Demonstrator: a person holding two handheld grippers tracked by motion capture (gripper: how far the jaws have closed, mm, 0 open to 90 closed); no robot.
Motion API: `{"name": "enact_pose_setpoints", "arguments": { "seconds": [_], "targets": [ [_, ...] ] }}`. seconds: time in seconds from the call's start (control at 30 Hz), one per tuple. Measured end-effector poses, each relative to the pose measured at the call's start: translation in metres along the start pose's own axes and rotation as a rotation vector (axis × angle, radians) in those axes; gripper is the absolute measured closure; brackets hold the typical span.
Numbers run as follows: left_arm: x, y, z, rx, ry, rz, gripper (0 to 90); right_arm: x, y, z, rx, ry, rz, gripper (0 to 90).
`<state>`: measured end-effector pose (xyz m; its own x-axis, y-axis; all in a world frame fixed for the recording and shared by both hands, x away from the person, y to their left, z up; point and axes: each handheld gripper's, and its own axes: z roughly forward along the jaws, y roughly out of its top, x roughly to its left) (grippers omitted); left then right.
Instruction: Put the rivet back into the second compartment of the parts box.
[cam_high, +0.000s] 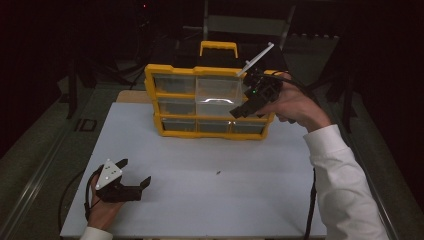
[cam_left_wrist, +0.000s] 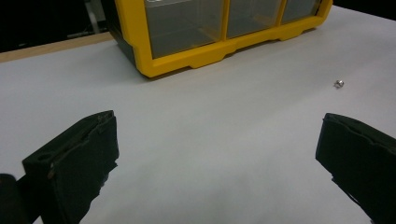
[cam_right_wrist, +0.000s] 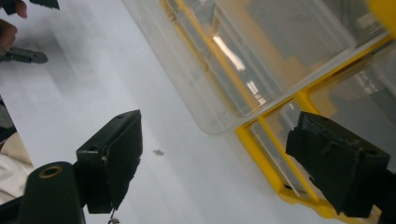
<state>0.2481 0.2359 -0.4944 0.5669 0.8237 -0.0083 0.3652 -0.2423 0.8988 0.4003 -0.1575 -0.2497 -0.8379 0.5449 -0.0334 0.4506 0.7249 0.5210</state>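
A yellow organizer (cam_high: 165, 71) with clear drawers stands at the back of the white table (cam_high: 260, 160). Its upper middle drawer (cam_high: 216, 91) is pulled out toward me. My right gripper (cam_high: 244, 109) hovers at that drawer's right front corner, jaws wide open. In the right gripper view the drawer's (cam_right_wrist: 261, 60) rounded rim lies between the jaws of the right gripper (cam_right_wrist: 215, 135), touching neither. My left gripper (cam_high: 135, 171) rests open and empty at the front left of the table. A tiny metal nut (cam_high: 218, 173) lies on the table between the grippers. From the left gripper (cam_left_wrist: 218, 126) the nut (cam_left_wrist: 339, 83) is ahead and to the right.
A yellow and black case handle (cam_high: 218, 48) rises behind the organizer (cam_left_wrist: 196, 58). A wooden board edge (cam_high: 131, 96) shows at the table's back left. Dark floor surrounds the table. The small nut (cam_right_wrist: 158, 152) sits on bare white table.
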Motion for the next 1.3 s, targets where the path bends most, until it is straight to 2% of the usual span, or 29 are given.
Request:
{"name": "enact_pose_setpoints", "arguments": {
  "seconds": [0.37, 0.77, 1.3],
  "targets": [
    [0.000, 0.000, -0.001, -0.001, 0.002, -0.002, 0.2, 0.009, -0.012, 0.016, 0.017, 0.018, -0.010, 16.9],
    [0.000, 0.000, 0.000, -0.002, 0.003, -0.003, 0.2, 0.019, -0.028, 0.033, 0.034, 0.017, -0.014, 17.7],
    [0.000, 0.000, 0.000, -0.002, 0.002, -0.004, 0.2, 0.038, -0.035, 0.050, 0.042, 0.026, -0.056, 17.8]
  ]
}}
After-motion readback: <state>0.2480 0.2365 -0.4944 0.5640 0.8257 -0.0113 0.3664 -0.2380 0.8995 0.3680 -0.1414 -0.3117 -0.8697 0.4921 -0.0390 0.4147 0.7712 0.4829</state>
